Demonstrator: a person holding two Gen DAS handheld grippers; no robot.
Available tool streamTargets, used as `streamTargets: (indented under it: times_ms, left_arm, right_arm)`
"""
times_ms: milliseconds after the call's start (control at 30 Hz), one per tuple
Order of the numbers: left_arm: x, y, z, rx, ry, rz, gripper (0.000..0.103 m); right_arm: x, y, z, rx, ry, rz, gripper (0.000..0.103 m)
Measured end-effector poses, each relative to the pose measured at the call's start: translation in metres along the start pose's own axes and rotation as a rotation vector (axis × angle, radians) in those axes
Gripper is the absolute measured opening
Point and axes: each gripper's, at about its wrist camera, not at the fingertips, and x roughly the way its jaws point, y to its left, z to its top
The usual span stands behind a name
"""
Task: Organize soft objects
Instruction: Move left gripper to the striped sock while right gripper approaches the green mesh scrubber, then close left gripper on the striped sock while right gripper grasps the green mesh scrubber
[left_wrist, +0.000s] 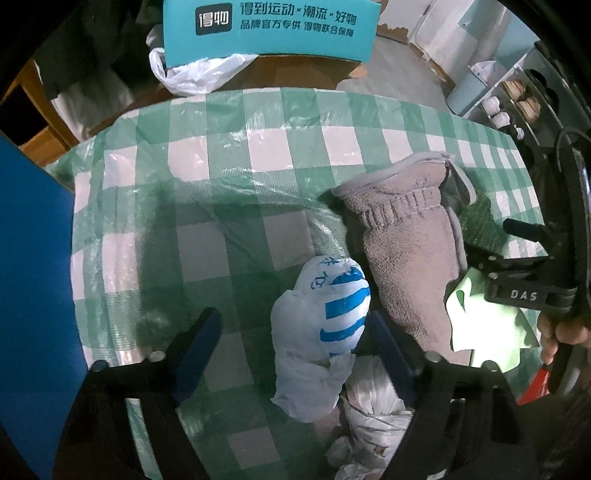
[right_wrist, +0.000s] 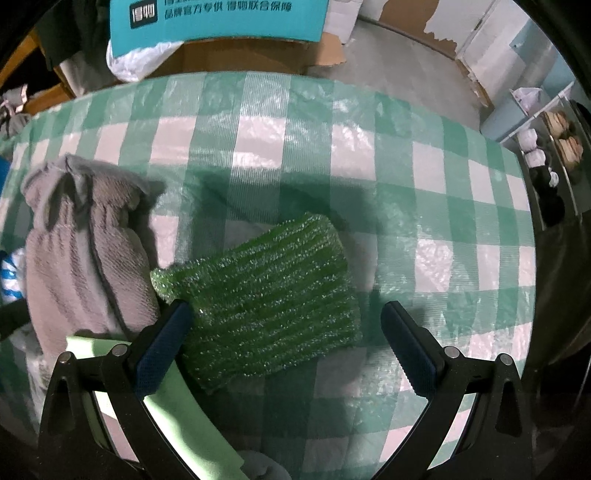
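**Two grippers over two soft things**

From the left wrist, the left gripper (left_wrist: 291, 347) points down at a table with a green and white checked cloth (left_wrist: 229, 155). Its two blue fingers stand wide apart. A white bag with blue stripes (left_wrist: 317, 332) lies between them. The bag sits closer to the finger on the right side of the picture, and may be just touching it. The other finger is well away from the bag, so nothing is squeezed or held. The bag is long, and its long side runs up and away from the gripper, so the fingers sit on its two long sides. That looks like a good way to pinch it. A grey fuzzy cloth (left_wrist: 406, 258) lies just beside the bag. More crumpled white bags (left_wrist: 369, 424) lie just below the striped one. At the right edge a hand (left_wrist: 554, 332) holds the other tool.

From the right wrist, the right gripper (right_wrist: 286, 347) is wide open too, and it holds nothing. A sparkly green scrub cloth (right_wrist: 266, 295) lies flat on the table between its fingers. It reaches under the finger on the left of the picture and stops short of the other one. Its long side runs slanted across the gap, from lower left to upper right. The grey fuzzy cloth (right_wrist: 85, 258) is off to the left. A light green sheet (right_wrist: 177, 406) lies under that same finger.

Each gripper is nearest to its own thing.
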Motion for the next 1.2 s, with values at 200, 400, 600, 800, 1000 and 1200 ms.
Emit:
streamTargets:
  times_ms: [200,400,600,800,1000,1200]
  left_arm:
    - [0.006,-0.001,-0.001,0.002,0.015,-0.027,0.054]
    - [0.007,-0.006,-0.002,0.026,0.001,-0.035,0.041]
    - [0.002,0.0,-0.003,0.017,-0.016,-0.034,0.04]
    - [-0.006,0.005,-0.001,0.011,-0.038,-0.027,0.04]
    - [-0.021,0.006,0.0,0.004,-0.071,-0.034,0.04]
    - [-0.033,0.004,-0.001,0.012,-0.103,-0.027,0.04]
  right_arm:
    - [0.007,0.002,-0.001,-0.008,0.008,-0.007,0.101]
    - [0.01,-0.006,0.0,0.04,0.006,0.067,0.092]
    - [0.003,0.005,-0.002,-0.005,-0.039,0.089,0.055]
    - [-0.004,0.018,0.001,-0.031,-0.047,0.129,0.02]
    - [-0.016,0.026,-0.001,-0.039,-0.086,0.104,0.017]
    - [-0.037,0.024,-0.001,-0.022,-0.133,0.083,0.017]
